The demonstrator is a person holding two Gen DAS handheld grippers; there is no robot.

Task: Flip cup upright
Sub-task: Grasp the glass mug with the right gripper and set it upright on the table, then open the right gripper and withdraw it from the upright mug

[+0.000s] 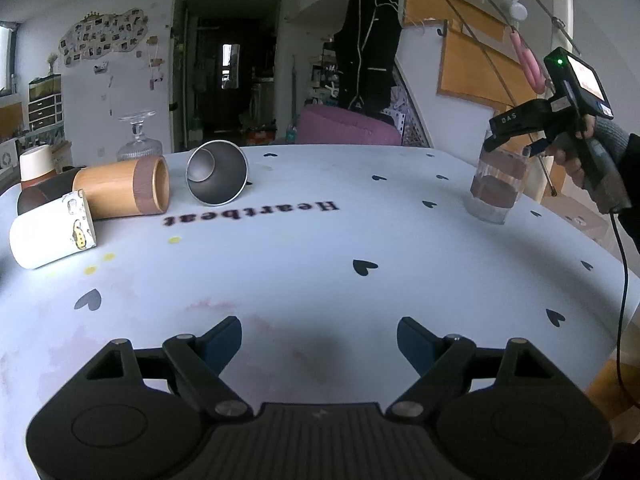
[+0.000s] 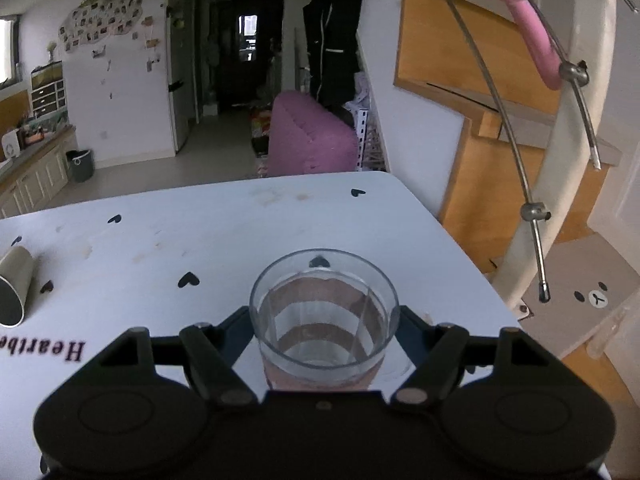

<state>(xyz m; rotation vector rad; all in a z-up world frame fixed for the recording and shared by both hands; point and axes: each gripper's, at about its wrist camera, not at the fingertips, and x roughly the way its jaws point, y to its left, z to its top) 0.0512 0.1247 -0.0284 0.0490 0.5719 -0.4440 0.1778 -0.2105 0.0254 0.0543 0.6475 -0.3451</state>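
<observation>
A clear glass cup (image 2: 324,320) with brown bands stands upright on the white table (image 2: 240,220), mouth up. My right gripper (image 2: 324,330) has a finger on each side of it at the rim; whether the pads press the glass I cannot tell. In the left wrist view the same cup (image 1: 498,188) stands at the right with the right gripper (image 1: 510,148) over its top. My left gripper (image 1: 319,340) is open and empty above the near table. A metal cup (image 1: 218,178), a bamboo cup (image 1: 128,190) and a white mug (image 1: 50,236) lie on their sides at the left.
A dark cup (image 1: 44,196) lies behind the white mug. A white and red cup (image 1: 34,166) and a glass stand (image 1: 138,140) are at the far left edge. The metal cup also shows in the right wrist view (image 2: 14,292). A staircase railing (image 2: 536,216) stands right of the table.
</observation>
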